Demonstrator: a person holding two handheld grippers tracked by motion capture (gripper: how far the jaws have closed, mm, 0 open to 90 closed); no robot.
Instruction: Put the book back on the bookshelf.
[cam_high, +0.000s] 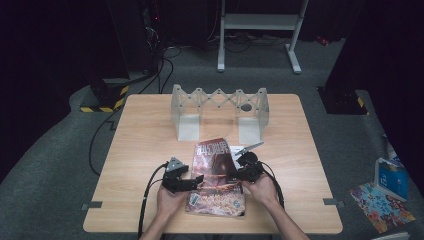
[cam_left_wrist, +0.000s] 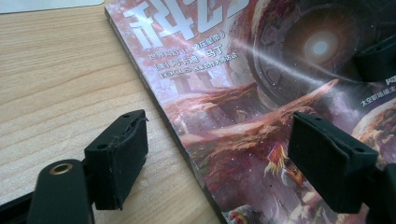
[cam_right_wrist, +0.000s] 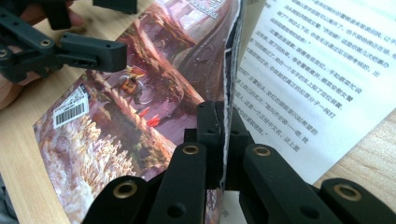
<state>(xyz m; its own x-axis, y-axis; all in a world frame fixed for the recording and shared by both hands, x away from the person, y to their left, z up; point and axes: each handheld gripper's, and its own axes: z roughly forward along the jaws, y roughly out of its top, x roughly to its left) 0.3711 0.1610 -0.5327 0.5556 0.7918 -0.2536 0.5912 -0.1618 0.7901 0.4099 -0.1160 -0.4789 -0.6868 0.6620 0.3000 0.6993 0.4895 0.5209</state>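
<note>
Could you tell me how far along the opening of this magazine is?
Done: the right gripper has pinched the edge of the front cover and lifted it, baring a printed page. In hand: the left gripper stands open over the magazine's spine side, not gripping. Left: the cover is only partly raised, so it probably has to be swung over and laid flat.

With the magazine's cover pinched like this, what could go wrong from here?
1. The right gripper clamps the thin cover edge, which already looks frayed; lifting further could tear it.
2. The left gripper stands open over the magazine, not pressing on it, so the whole magazine may slide or lift with the cover.
3. The cover could crease at the spine.
</note>
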